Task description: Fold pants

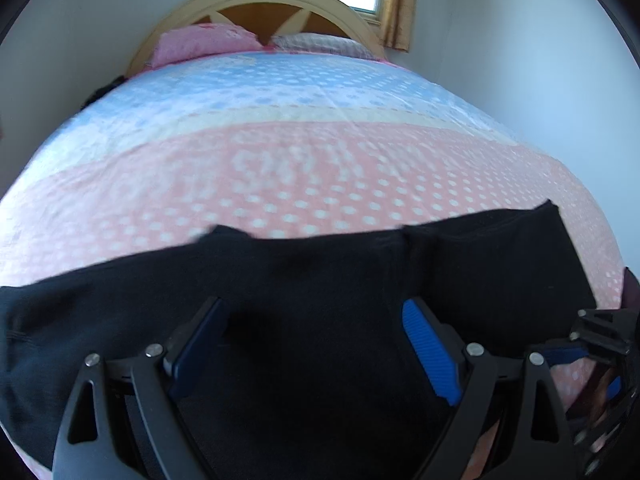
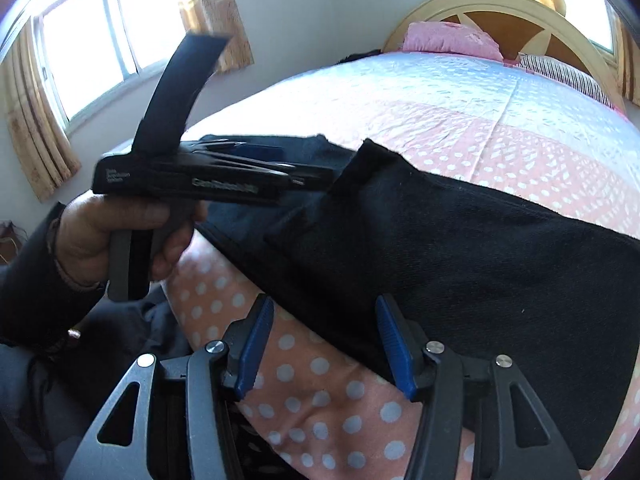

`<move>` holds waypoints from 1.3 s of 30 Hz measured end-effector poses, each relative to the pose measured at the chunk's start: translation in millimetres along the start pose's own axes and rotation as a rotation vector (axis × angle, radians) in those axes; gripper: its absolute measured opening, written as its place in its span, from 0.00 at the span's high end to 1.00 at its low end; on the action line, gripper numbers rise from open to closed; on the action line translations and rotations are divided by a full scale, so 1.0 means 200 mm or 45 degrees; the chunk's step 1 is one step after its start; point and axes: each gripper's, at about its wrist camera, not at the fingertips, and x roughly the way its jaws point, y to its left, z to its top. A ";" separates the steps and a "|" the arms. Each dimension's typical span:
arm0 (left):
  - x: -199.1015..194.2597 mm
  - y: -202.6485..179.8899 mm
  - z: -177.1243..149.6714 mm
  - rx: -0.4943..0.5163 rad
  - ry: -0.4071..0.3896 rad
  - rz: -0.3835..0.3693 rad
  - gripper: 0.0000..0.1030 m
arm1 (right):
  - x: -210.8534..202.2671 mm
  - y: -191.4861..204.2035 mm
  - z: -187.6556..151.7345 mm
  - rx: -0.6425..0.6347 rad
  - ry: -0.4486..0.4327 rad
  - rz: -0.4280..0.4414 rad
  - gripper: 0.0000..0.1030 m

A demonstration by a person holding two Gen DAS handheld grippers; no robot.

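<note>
While both hover low over the bed:
Pants: black knit pants [image 1: 304, 280] lie crosswise on the pink dotted bedsheet [image 1: 280, 176].
Left gripper [image 1: 316, 344]: spread wide, empty, directly above cloth.
Right gripper [image 2: 324, 344]: half apart, empty, straddling the near hem, so nearer an edge.

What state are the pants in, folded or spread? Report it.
Folded, apparently: the black pants lie as one compact layered slab on the bed.
</note>
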 end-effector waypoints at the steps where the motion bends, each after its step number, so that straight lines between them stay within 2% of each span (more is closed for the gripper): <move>1: -0.02 0.06 0.00 -0.011 -0.006 0.039 0.10 | -0.01 0.00 0.00 0.009 -0.019 0.011 0.46; 6: -0.18 0.51 -0.06 -0.147 -0.040 0.256 0.10 | -0.07 0.00 0.01 0.026 -0.112 0.013 0.47; 10: -0.32 0.83 -0.16 -0.206 -0.041 0.450 0.10 | -0.09 -0.01 0.03 0.052 -0.143 0.002 0.46; 13: -0.38 1.00 -0.25 -0.270 -0.031 0.510 0.10 | -0.08 -0.01 0.03 0.060 -0.140 -0.013 0.46; 17: -0.37 1.12 -0.38 -0.388 0.012 0.415 0.11 | -0.06 0.01 0.07 0.080 -0.134 -0.035 0.46; 21: -0.34 1.16 -0.42 -0.500 -0.015 0.293 0.13 | -0.03 0.05 0.09 0.088 -0.146 -0.020 0.46; 24: -0.32 1.14 -0.41 -0.481 -0.026 0.284 0.17 | -0.01 0.06 0.08 0.082 -0.134 -0.015 0.46; 26: -0.32 1.12 -0.41 -0.469 -0.033 0.255 0.29 | 0.00 0.06 0.06 0.091 -0.125 -0.015 0.46; 29: -0.32 1.12 -0.41 -0.458 -0.033 0.213 0.40 | 0.00 0.06 0.05 0.114 -0.125 -0.012 0.46; 36: -0.30 1.15 -0.40 -0.464 -0.024 0.159 0.40 | -0.02 0.05 0.05 0.131 -0.147 -0.005 0.46; 39: -0.32 1.15 -0.40 -0.461 -0.022 0.139 0.55 | -0.03 0.05 0.05 0.128 -0.160 -0.011 0.46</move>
